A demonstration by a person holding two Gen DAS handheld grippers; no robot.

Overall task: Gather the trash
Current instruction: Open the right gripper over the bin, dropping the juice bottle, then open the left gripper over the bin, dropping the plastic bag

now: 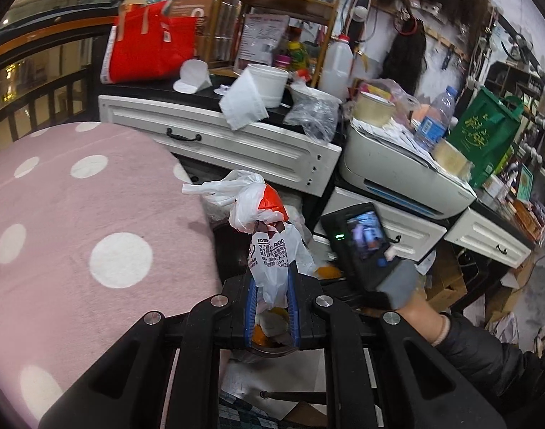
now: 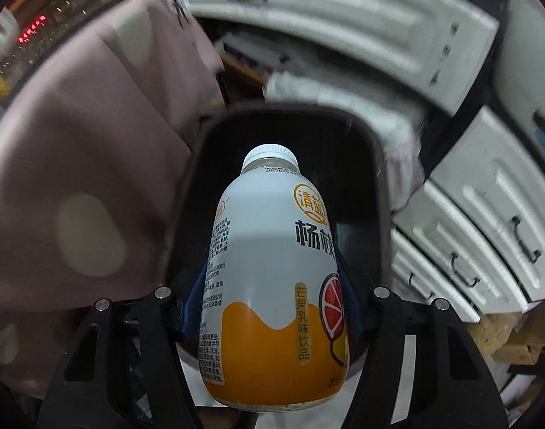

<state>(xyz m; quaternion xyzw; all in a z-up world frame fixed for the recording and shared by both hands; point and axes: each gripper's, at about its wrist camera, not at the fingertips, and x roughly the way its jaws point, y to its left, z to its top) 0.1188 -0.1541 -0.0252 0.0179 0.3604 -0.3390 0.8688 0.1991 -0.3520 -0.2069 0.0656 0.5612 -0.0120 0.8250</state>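
Beside bin (image 2: 372, 150): polka-dot cushion (image 2: 75, 164), drawers (image 2: 487, 214).

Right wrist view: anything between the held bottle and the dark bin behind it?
Nothing visible: the bottle, gripped by the right gripper, points cap-first into the bin.

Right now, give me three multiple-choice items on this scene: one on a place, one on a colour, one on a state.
1. The bottle in the right gripper hangs above:
A. a dark bin
B. a printer
C. a red bag

2. The bottle's cap is:
A. blue
B. white
C. green

3. The left gripper is:
A. open, empty
B. shut on a plastic bag
C. shut on a cup

Answers: 1 A, the dark bin opens directly behind the bottle. 2 B, the cap shows white. 3 B, the blue pads pinch the plastic bag.
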